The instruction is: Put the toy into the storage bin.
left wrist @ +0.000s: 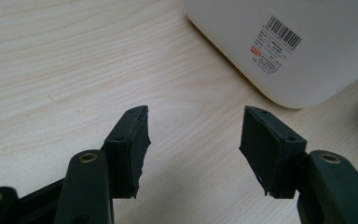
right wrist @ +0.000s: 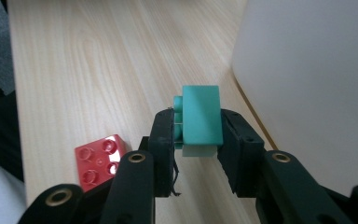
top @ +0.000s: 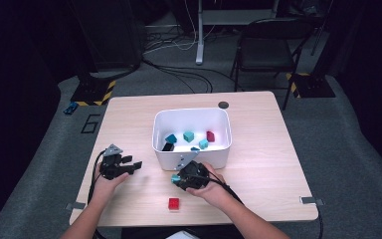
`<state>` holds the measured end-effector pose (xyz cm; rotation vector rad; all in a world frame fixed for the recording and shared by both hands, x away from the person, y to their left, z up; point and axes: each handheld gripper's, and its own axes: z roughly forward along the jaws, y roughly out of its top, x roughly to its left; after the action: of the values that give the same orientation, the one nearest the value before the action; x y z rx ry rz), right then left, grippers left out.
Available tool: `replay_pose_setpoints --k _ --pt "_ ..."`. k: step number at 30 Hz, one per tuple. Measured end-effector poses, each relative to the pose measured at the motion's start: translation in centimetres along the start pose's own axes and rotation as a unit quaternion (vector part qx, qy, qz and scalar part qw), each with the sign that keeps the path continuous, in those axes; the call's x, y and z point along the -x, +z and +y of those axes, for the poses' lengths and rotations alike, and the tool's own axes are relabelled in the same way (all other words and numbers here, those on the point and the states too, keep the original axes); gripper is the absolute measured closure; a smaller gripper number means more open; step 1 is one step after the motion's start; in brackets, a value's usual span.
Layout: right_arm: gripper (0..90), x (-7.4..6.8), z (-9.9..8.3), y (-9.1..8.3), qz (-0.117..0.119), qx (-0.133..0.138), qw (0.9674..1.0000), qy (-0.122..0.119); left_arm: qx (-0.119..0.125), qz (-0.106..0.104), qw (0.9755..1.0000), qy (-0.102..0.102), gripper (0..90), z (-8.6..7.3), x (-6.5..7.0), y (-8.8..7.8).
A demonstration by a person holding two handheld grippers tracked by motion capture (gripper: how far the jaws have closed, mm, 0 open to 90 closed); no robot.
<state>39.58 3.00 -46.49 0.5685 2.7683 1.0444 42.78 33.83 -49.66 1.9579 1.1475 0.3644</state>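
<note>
Left tool (top: 138, 166) low over bare tabletop (top: 258, 169), left of the white bin (top: 191, 157), jaws spread with nothing between; in the left gripper view, wood grain under the pads and the bin's rounded corner (left wrist: 279, 88) with barcode label (left wrist: 275, 44) just ahead to the right.

White bin at tabletop centre, open top. Inside, left to right: black block (top: 167, 147), teal block (top: 171, 138), green cube (top: 188, 136), small blue piece (top: 195, 149), light-teal block (top: 203, 144), dark red block (top: 210, 136). All loose on the floor of the bin, none stacked.

Right tool (top: 176, 178) just in front of the bin's near wall, pinching teal brick (right wrist: 200, 121) between both pads, brick off the wood; bin wall close on the right in the right gripper view.

Red brick (top: 173, 203) flat on the tabletop, studs up, near the front edge, below and beside the right tool, apart from it.

Open wood right of the bin out to the right edge; narrower strip left of the left tool. Dark round cap (top: 223, 105) at the far edge behind the bin.
</note>
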Motion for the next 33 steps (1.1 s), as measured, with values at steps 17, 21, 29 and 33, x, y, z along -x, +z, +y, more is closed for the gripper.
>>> replay_pose_setpoints --k 17,21,29,33 --pt "67.0 -0.2 3.3 -4.8 0.028 0.021 0.9993 -0.009 -0.001 -0.001 1.0000 -0.001 41.4 0.0 0.0 0.0" --pt "67.0 -0.2 4.3 -6.3 0.028 0.031 0.9991 -0.009 0.000 -0.001 1.0000 0.000 41.4 0.0 0.0 0.0" --pt "67.0 0.6 5.7 -8.5 0.021 0.039 0.9990 -0.001 0.000 -0.001 1.0000 -0.001 41.4 0.0 0.0 0.0" --pt "67.0 1.4 6.1 -9.1 0.020 0.045 0.9988 0.009 -0.001 -0.001 1.0000 0.000 41.4 0.0 -0.1 0.0"
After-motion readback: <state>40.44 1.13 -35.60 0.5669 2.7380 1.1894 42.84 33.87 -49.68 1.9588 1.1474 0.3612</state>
